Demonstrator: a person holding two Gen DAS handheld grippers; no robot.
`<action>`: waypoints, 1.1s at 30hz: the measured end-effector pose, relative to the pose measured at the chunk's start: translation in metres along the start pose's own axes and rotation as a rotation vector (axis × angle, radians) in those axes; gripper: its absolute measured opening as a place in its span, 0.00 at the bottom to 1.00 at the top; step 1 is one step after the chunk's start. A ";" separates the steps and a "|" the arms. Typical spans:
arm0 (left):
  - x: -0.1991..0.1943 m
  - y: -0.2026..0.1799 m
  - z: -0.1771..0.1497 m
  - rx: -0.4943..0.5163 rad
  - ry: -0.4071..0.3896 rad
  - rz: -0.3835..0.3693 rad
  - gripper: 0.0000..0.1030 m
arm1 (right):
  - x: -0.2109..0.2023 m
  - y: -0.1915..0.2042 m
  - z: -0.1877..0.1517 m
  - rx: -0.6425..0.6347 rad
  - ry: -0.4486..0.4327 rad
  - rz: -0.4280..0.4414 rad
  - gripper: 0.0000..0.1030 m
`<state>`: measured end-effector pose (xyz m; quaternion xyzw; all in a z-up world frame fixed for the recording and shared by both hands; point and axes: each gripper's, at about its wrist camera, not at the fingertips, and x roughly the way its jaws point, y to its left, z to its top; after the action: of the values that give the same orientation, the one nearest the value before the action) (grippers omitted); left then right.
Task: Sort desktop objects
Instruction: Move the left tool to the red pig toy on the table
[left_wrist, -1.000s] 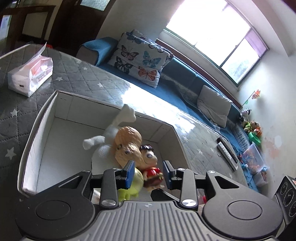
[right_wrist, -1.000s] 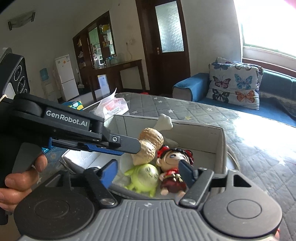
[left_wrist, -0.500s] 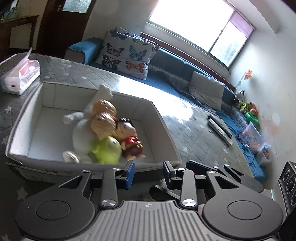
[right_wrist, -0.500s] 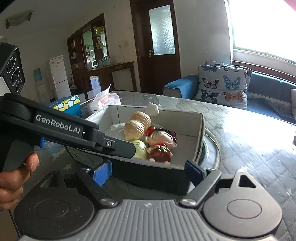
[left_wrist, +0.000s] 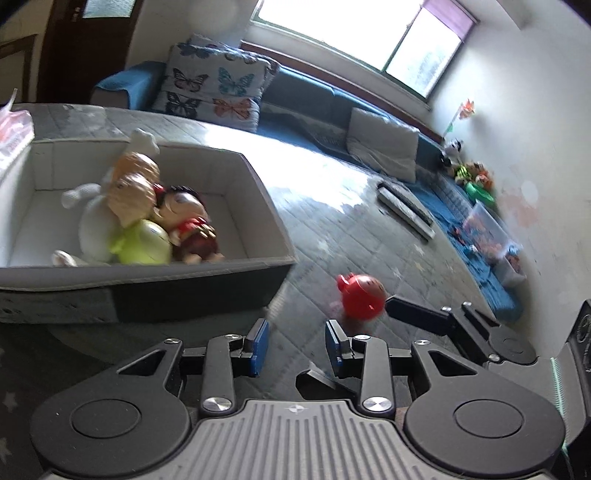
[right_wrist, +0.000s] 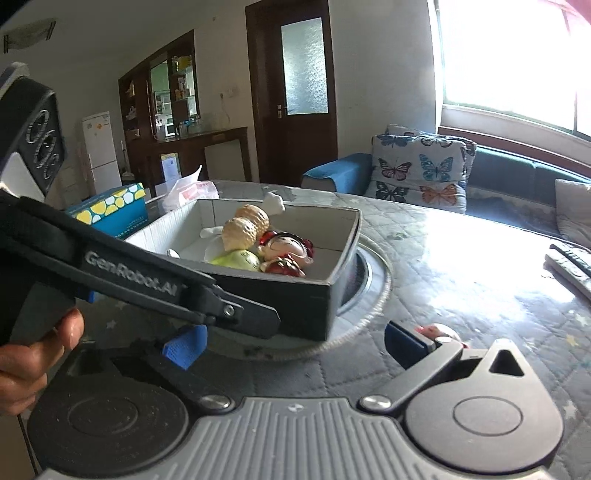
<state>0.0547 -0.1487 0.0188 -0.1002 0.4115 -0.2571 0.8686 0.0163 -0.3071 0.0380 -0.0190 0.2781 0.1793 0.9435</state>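
While our left gripper (left_wrist: 295, 345) and right gripper (right_wrist: 291, 345) both hang spread and empty, the red round toy (left_wrist: 362, 297) sits outside the box (left_wrist: 207, 286); we risk nudging it into rolling away.

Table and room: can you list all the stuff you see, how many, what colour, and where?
box: 1, grey, on table
doll: 1, red dress, in box
green toy: 1, in box beside doll
plush: 1, tan and white, in box
red toy: 1, on table right of box
tissues: 1, white, behind box
carton: 1, blue and yellow, left of box
remotes: 2, table's far edge
butterfly pillow: 1, on blue sofa
left tongs: open, empty
right tongs: open, empty
hand: 1, holding left tongs
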 end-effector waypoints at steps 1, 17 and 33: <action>0.002 -0.003 -0.002 0.006 0.007 -0.004 0.35 | -0.003 -0.001 -0.002 -0.001 -0.001 -0.008 1.00; 0.039 -0.031 0.005 0.028 0.045 -0.042 0.35 | 0.000 -0.051 -0.030 0.081 0.042 -0.116 1.00; 0.086 -0.049 0.031 0.026 0.082 -0.053 0.35 | 0.027 -0.088 -0.033 0.168 0.057 -0.121 1.00</action>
<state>0.1064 -0.2366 0.0009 -0.0893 0.4408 -0.2893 0.8450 0.0509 -0.3856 -0.0096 0.0384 0.3171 0.0972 0.9426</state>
